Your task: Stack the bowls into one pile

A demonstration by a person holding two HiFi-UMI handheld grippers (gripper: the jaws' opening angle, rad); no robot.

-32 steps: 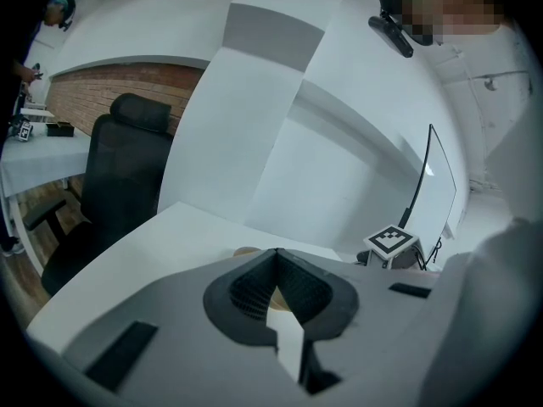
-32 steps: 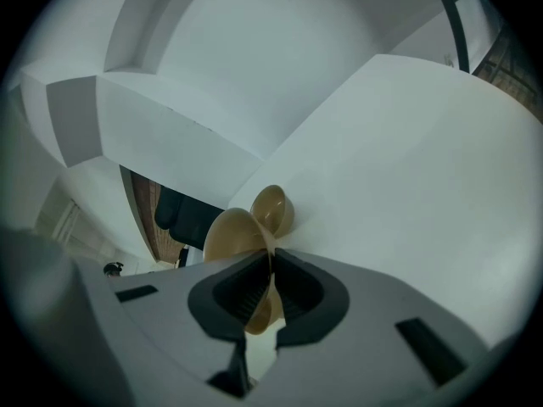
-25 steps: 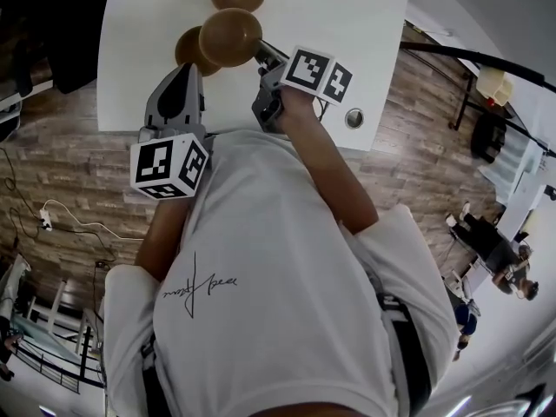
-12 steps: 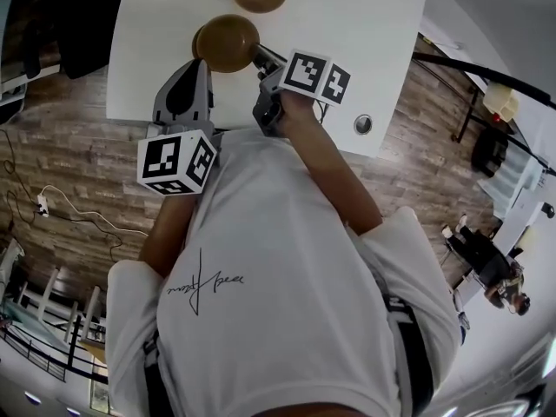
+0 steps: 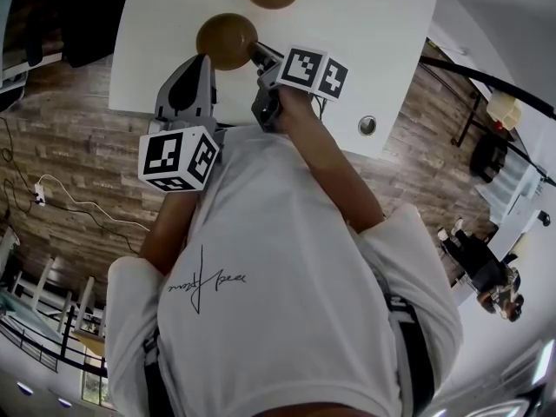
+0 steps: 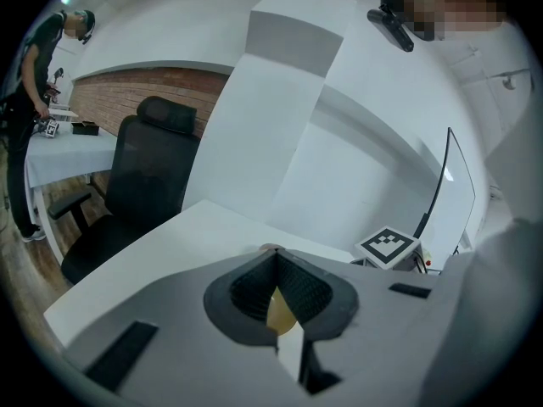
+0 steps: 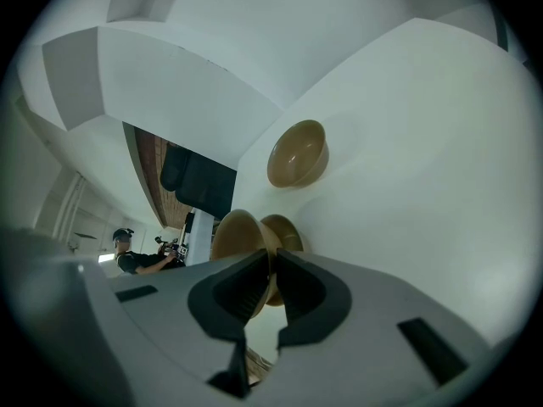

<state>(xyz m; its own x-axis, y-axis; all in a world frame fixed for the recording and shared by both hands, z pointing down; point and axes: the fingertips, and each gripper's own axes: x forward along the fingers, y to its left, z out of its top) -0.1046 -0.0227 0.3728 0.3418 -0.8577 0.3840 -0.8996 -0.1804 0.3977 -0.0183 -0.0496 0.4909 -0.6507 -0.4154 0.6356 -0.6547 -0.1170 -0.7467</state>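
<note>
White table (image 5: 365, 24), bowl (image 5: 228, 40); shirt script (image 5: 201, 283), perhaps signature

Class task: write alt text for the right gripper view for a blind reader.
The right gripper pinches the rim of a brown bowl over a white table. A second bowl sits just behind it, a third bowl farther off.
</note>
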